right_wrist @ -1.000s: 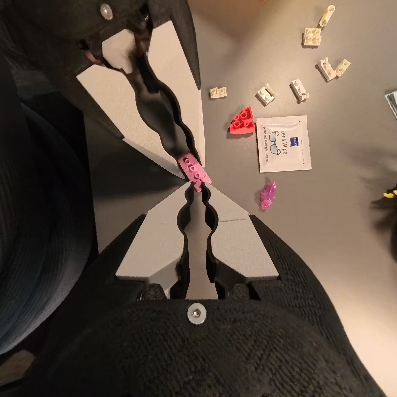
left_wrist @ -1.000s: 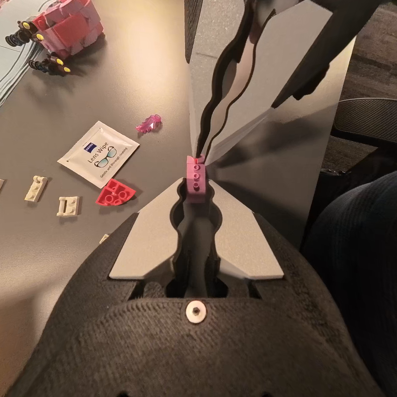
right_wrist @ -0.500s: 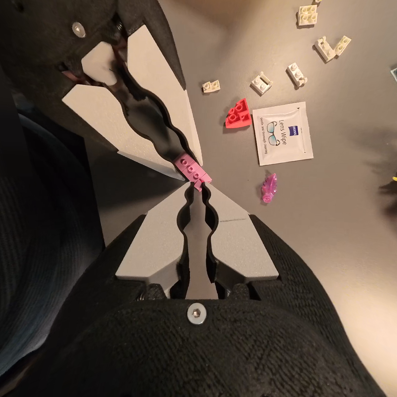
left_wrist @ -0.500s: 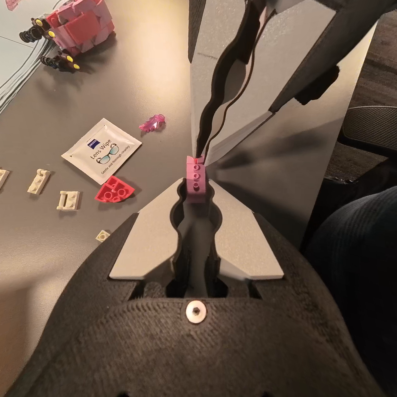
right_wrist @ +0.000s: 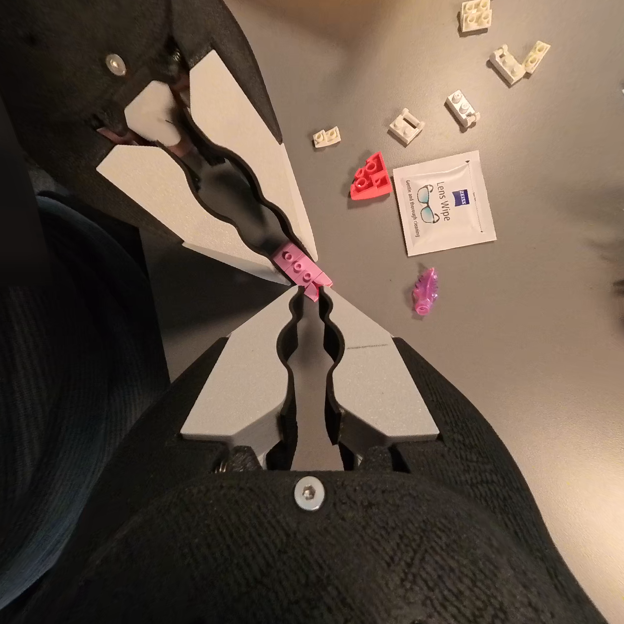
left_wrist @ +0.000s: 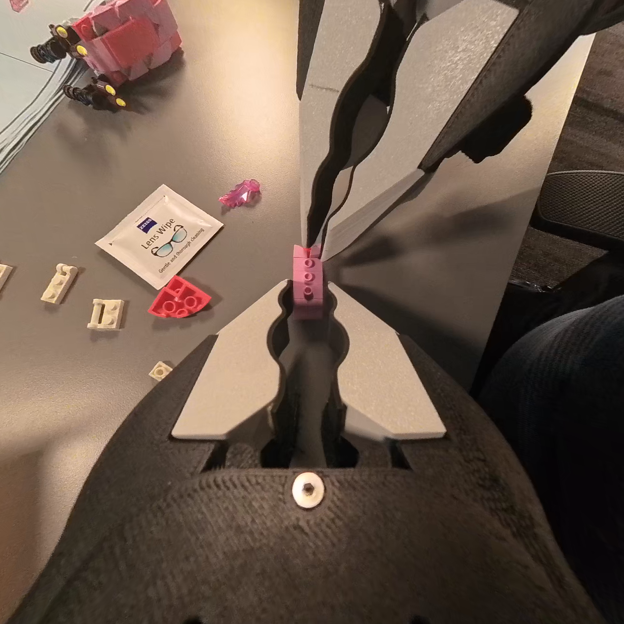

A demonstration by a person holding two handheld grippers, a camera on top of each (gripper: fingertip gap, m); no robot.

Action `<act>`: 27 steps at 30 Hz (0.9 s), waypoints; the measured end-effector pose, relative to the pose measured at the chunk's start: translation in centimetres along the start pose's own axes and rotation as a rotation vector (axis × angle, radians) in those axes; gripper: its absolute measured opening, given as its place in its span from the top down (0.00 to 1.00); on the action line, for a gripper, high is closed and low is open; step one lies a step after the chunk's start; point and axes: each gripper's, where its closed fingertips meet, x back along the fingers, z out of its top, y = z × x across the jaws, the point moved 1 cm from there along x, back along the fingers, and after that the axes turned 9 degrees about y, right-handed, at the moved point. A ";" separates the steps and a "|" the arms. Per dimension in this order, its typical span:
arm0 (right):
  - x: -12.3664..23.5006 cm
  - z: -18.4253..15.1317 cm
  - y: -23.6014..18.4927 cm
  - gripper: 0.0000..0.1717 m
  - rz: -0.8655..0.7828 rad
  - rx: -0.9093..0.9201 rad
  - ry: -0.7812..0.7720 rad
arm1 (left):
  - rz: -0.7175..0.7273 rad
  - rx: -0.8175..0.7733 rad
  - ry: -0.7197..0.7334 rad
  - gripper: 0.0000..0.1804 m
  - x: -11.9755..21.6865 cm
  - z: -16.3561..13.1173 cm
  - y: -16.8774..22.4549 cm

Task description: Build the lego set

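My left gripper is shut on a pink brick assembly with three studs on top and holds it above the grey table. My right gripper meets it tip to tip and is shut on a small red-pink piece at the assembly's far end. The assembly also shows in the right wrist view, clamped in the left gripper. In the left wrist view the right gripper comes down from the top.
On the table lie a white sachet, a red quarter-round brick, a clear pink feather piece, several cream pieces and a pink and red block build. A person's leg is beyond the table's right edge. Less than 4 cm separates the two grippers' tips. The white sachet lies around 8 cm away from my left fingertips. Look for it in the right wrist view too.
Both grippers have drifted slightly together with the pink assembly between them, so the table objects have shifted in both views. Both grasps look the same.
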 end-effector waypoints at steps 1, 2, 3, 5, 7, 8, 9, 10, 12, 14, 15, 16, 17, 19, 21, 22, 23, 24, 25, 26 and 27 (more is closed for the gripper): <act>0.0 0.0 0.0 0.96 -0.001 0.000 0.001 | 0.000 0.001 0.000 0.91 0.0 0.0 0.0; 0.0 0.0 0.0 0.95 -0.002 0.000 0.001 | -0.001 0.001 0.000 0.91 0.0 0.0 0.0; 0.0 0.0 0.0 0.95 -0.002 0.001 0.001 | -0.001 0.002 0.000 0.91 0.0 0.0 0.0; 0.0 0.0 0.1 0.95 -0.003 0.004 0.001 | -0.003 0.004 0.000 0.91 0.0 0.0 0.0; 0.1 0.1 0.1 0.95 -0.005 0.007 0.006 | -0.003 0.005 0.000 0.91 0.0 0.0 0.0; 0.1 0.2 0.1 0.94 -0.003 0.007 0.013 | -0.003 0.005 0.000 0.91 0.0 0.0 0.0; 0.2 0.3 0.0 0.94 -0.002 0.006 0.018 | -0.003 0.005 0.000 0.91 0.0 0.0 0.0; 0.2 0.4 0.0 0.94 -0.001 0.005 0.020 | -0.003 0.005 0.000 0.91 0.0 0.0 0.0; 0.2 0.5 0.0 0.94 -0.001 0.008 0.022 | -0.003 0.005 0.000 0.91 0.0 0.0 0.0; 0.2 0.5 0.0 0.93 0.002 0.010 0.024 | -0.004 0.005 0.000 0.91 0.0 0.0 0.0; 0.3 0.6 0.0 0.93 0.001 0.013 0.029 | -0.004 0.006 0.000 0.91 0.0 0.0 0.0; 0.5 0.8 0.0 0.92 -0.001 0.017 0.038 | -0.004 0.007 0.000 0.91 0.0 0.0 0.0; 0.7 1.0 0.0 0.92 -0.002 0.023 0.054 | -0.005 0.008 0.000 0.91 0.0 0.0 0.0; 1.2 1.6 -0.1 0.89 0.000 0.044 0.103 | -0.007 0.011 0.000 0.91 0.0 0.0 0.0; 1.8 2.0 0.0 0.86 -0.020 0.094 0.150 | -0.007 0.012 0.000 0.91 0.0 0.0 0.0; 2.0 1.8 0.2 0.86 -0.045 0.126 0.151 | -0.008 0.014 0.000 0.91 0.0 0.0 0.0; 2.0 1.3 0.4 0.86 -0.072 0.158 0.135 | -0.011 0.018 0.001 0.91 0.0 0.0 0.0; 2.0 0.8 0.6 0.85 -0.093 0.197 0.120 | -0.015 0.027 0.002 0.91 0.0 0.0 0.0; 1.8 0.4 0.5 0.84 -0.109 0.243 0.115 | -0.018 0.040 0.004 0.91 0.0 0.0 -0.1; 1.7 0.2 0.3 0.83 -0.123 0.294 0.116 | -0.021 0.051 0.005 0.91 0.0 0.1 -0.1; 1.5 0.0 0.1 0.81 -0.138 0.350 0.123 | -0.019 0.063 0.007 0.91 0.0 0.1 -0.2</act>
